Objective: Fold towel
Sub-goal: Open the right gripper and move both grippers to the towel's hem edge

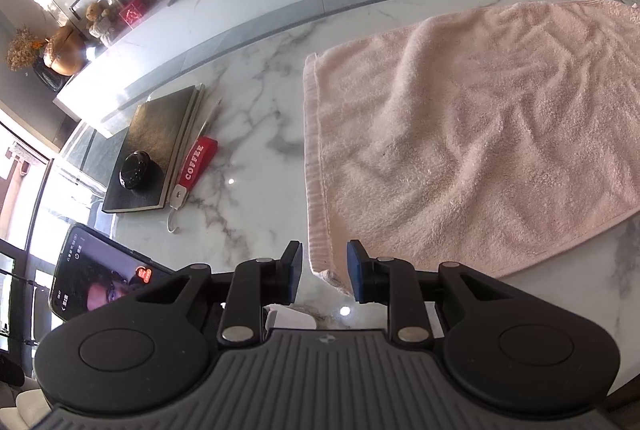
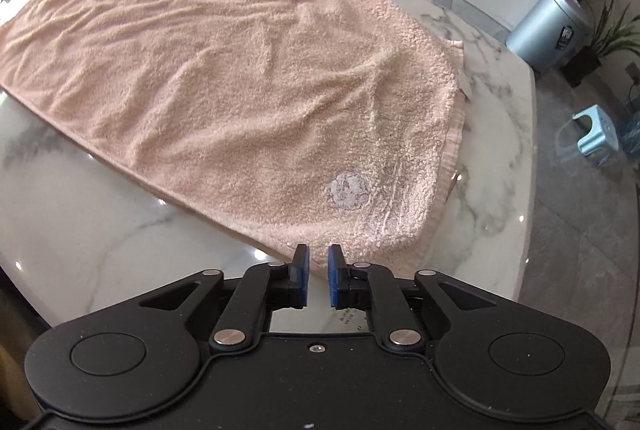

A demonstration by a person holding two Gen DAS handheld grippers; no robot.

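Left wrist, jaws parted astride towel (image 1: pixel 472 134) corner

Both wrist views look forward and down, close over opposite near corners of the towel (image 1: pixel 472 134) they share.

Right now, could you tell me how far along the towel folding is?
Done: the pink towel lies spread out on the marble table, with no fold visible. In hand: the left hand-held gripper is open around the towel's near corner; the right hand-held gripper is open at its near edge. Neither has closed yet. Left: gripping and every fold.
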